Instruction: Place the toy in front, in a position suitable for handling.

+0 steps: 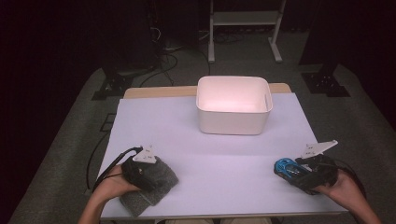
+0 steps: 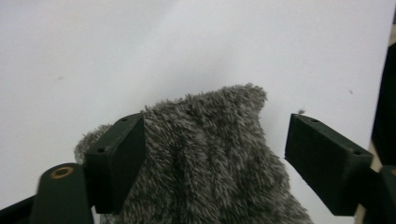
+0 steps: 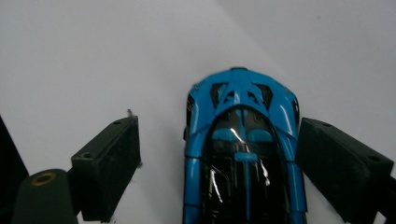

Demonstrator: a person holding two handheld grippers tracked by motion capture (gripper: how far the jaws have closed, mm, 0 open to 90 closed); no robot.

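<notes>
A grey fuzzy cloth (image 1: 156, 189) lies bunched at the near left of the white-covered table (image 1: 224, 154). My left gripper (image 1: 145, 171) rests over it, open. In the left gripper view the cloth (image 2: 205, 163) sits between the jaws: the left pad (image 2: 119, 163) touches its pile and the right pad (image 2: 327, 163) stands apart from it. At the near right a blue and black toy car (image 1: 286, 166) lies on the table. My right gripper (image 1: 299, 173) is open around it. In the right gripper view the car (image 3: 243, 154) lies against the right pad (image 3: 341, 168), with a gap to the left pad (image 3: 109, 163).
A white plastic bin (image 1: 233, 122) stands at the far middle of the table, and its inside looks bare. White paper covers the tabletop between it and both hands. Beyond the table are dark floor, cables and a white stand (image 1: 245, 18).
</notes>
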